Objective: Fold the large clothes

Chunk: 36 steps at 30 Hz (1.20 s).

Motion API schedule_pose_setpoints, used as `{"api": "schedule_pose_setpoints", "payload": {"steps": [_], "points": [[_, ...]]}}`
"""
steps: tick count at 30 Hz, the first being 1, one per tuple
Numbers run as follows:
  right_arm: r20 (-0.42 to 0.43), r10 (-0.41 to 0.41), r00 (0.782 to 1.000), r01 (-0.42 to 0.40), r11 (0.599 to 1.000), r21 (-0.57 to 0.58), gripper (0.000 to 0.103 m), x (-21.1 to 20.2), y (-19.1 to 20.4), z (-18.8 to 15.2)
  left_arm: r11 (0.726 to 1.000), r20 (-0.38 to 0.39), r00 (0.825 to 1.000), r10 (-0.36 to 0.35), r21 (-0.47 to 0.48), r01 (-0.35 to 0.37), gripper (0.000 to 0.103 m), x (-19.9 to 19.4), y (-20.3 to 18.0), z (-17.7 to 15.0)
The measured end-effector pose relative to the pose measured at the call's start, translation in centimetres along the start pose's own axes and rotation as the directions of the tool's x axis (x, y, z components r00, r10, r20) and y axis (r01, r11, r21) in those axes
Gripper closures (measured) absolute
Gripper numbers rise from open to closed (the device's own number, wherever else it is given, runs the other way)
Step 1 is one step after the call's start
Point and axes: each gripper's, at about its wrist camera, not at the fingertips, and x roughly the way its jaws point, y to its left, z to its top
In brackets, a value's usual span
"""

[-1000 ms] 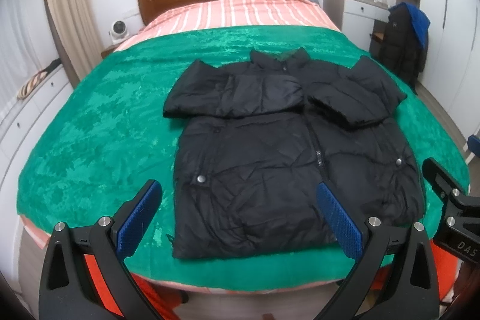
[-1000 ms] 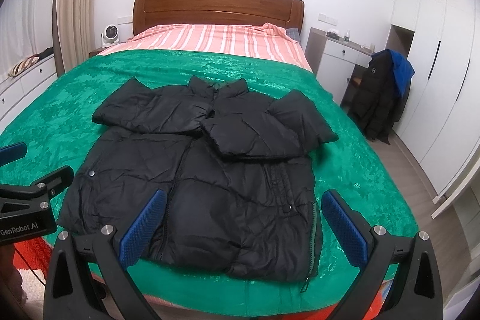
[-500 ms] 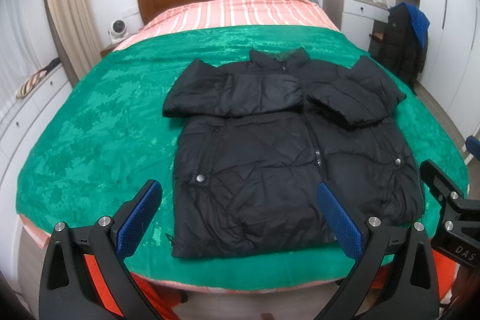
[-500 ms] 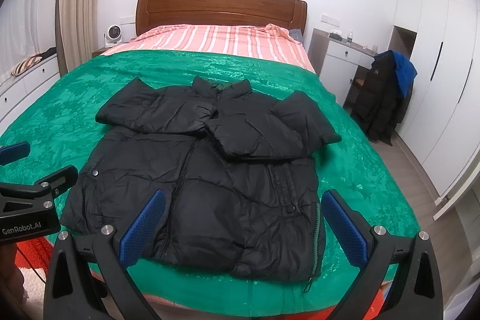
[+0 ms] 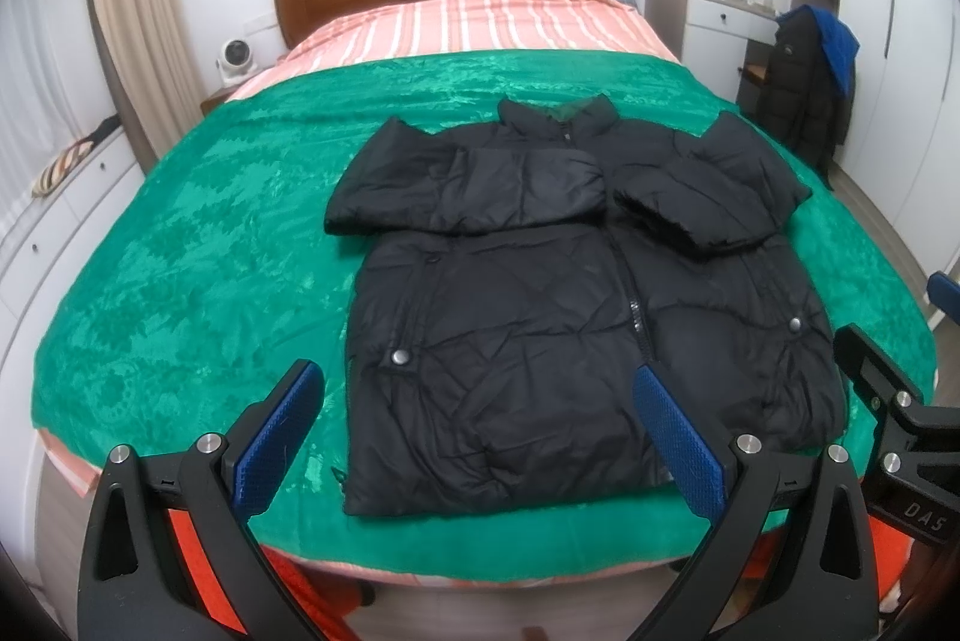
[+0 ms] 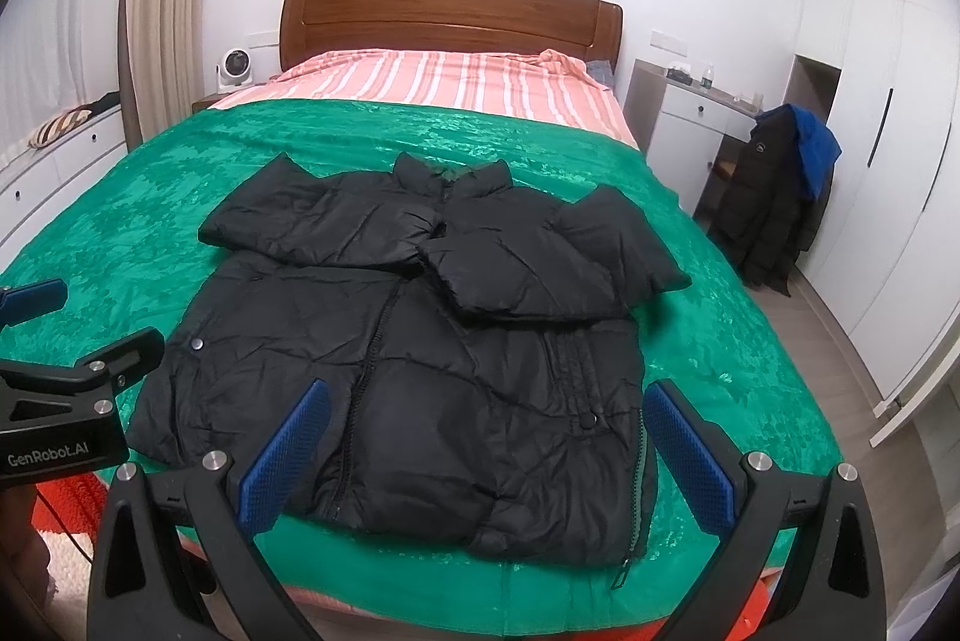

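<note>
We read "GenRobot.AI" in pale letters on the black body of the left gripper [image 6: 60, 401], off to the left of our right claw. On the right gripper [image 5: 900, 437], to the right of our left claw, we read "DAS", cut off at the edge.

Bare green blanket [image 5: 198, 269] lies open on both sides of the black jacket [image 5: 576, 335]; only the headboard [image 6: 450, 20] blocks the bed's far end.
</note>
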Motion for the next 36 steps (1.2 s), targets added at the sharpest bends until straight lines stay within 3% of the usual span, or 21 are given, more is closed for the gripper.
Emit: {"api": "schedule_pose_setpoints", "payload": {"steps": [36], "points": [[-0.008, 0.036, 0.999, -0.036, 0.999, -0.003, 0.001, 0.43, 0.41, -0.53, 1.0, -0.015, 1.0, -0.019, -0.008, 0.019, 0.0, 0.36, 0.26, -0.14]]}}
